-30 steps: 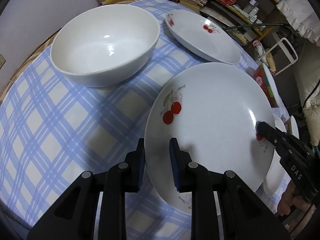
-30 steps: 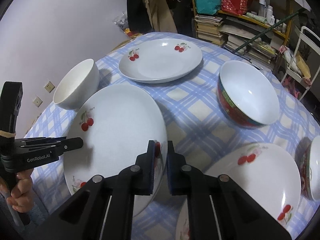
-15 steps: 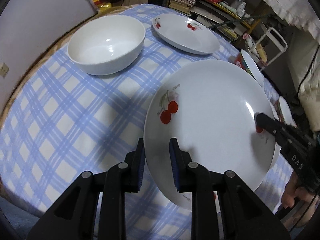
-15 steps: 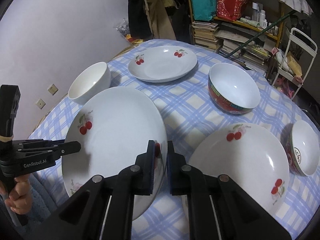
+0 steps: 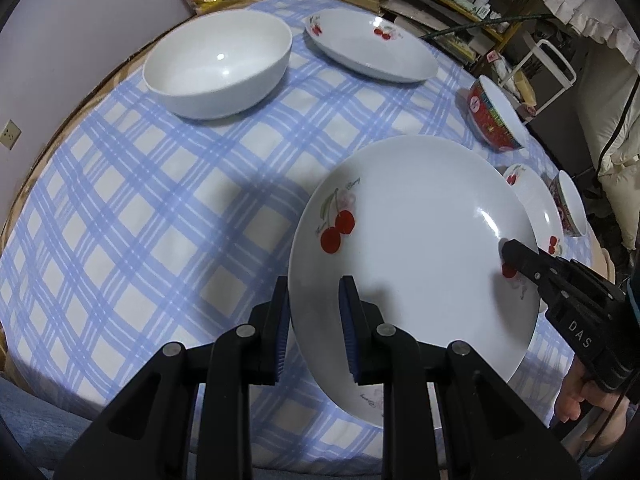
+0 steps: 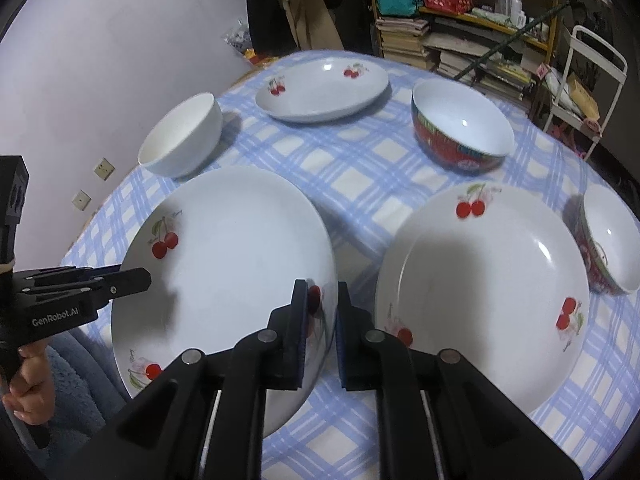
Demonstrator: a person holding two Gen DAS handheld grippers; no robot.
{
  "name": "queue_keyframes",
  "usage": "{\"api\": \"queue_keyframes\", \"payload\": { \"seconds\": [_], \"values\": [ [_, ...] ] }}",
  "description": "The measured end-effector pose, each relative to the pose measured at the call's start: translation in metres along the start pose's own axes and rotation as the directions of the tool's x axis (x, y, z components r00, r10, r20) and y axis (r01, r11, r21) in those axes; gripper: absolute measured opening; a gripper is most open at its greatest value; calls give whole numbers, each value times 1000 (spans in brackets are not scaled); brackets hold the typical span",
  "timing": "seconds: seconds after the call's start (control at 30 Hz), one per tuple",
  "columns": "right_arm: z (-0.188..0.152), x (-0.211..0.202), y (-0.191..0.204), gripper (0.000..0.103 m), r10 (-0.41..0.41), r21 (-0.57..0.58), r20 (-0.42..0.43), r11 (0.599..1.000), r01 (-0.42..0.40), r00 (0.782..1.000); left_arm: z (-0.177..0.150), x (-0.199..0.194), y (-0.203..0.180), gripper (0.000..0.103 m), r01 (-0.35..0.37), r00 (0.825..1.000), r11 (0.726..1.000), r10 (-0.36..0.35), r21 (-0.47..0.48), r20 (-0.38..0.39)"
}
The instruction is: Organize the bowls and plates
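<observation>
Both grippers hold one white cherry plate (image 5: 412, 248) above the table. My left gripper (image 5: 314, 320) is shut on its left rim; it also shows in the right wrist view (image 6: 132, 280). My right gripper (image 6: 322, 320) is shut on the plate's (image 6: 228, 264) right rim; it also shows in the left wrist view (image 5: 516, 256). A second cherry plate (image 6: 484, 292) lies on the table just right of the held one. A third cherry plate (image 6: 320, 88) lies at the back. A plain white bowl (image 5: 218, 64) stands at the back left.
A red patterned bowl (image 6: 460, 128) stands at the back right and a smaller patterned bowl (image 6: 608, 240) at the far right edge. The round table has a blue checked cloth (image 5: 140, 200). Shelves of books (image 6: 460, 44) and a white cart (image 6: 580, 80) stand behind.
Both grippers have lifted the held plate up and back from the table. More of the table shows now, with the second cherry plate and the bowls on the right.
</observation>
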State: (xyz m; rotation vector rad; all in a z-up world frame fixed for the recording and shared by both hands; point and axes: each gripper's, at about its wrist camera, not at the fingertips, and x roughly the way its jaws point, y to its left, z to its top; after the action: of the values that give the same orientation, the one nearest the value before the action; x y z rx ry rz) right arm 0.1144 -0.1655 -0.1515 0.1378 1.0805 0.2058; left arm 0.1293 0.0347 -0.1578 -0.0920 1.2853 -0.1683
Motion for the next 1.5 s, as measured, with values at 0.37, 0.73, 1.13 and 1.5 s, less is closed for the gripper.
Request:
{"api": "queue_keyframes", "payload": {
  "seconds": [0.37, 0.73, 1.13, 1.5],
  "values": [
    [-9, 29, -4, 16, -52, -8, -78, 999, 52, 996, -7, 33, 0, 23, -31, 994, 999, 29, -18, -101],
    [-14, 37, -3, 18, -76, -21, -114, 997, 74, 991, -12, 41, -3, 23, -48, 990, 998, 44, -28, -134],
    [-21, 42, 7, 20, -111, -62, -120, 993, 105, 986, -5, 44, -5, 23, -69, 987, 997, 63, -33, -149],
    [-17, 43, 9, 20, -128, -83, -111, 989, 120, 986, -5, 47, -11, 23, -92, 987, 996, 91, -7, -132]
  ]
}}
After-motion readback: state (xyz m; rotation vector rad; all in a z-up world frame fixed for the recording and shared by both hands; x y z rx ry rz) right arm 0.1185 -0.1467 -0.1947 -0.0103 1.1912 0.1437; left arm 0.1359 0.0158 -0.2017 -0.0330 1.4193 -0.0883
